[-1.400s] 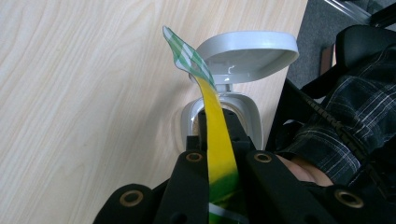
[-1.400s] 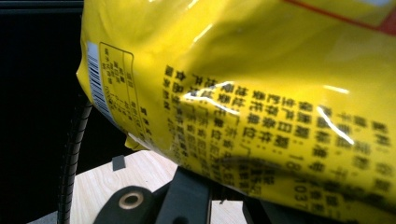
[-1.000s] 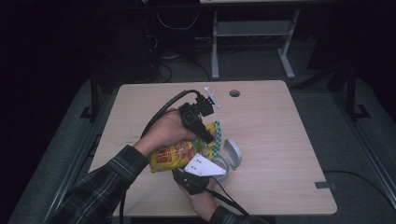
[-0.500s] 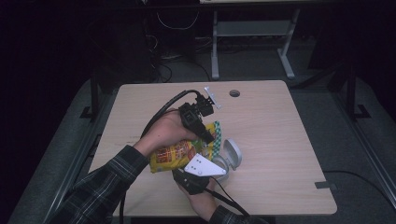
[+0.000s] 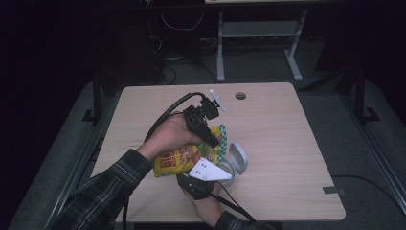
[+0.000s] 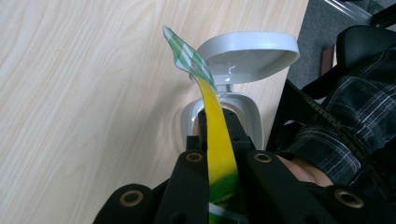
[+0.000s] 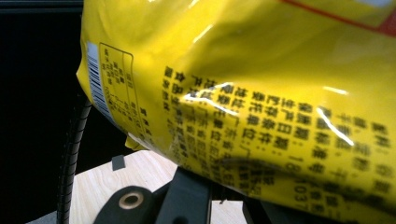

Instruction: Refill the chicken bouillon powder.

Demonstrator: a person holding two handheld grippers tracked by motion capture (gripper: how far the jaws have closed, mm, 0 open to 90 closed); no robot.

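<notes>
A yellow snack bag with a green-and-white checked top seal hangs over the middle of the wooden table. My left gripper comes down from above and is shut on the bag's top edge. My right gripper, with its grey plate, sits under the bag near the table's front edge. In the right gripper view the bag's printed back lies right across my right gripper, which is shut on the bag's lower part. A small grey bin with its lid flipped up stands just right of the bag.
A round cable hole lies near the table's far edge. The legs of another desk and loose cables stand on the dark floor beyond. Bare tabletop lies to the right and at the far left.
</notes>
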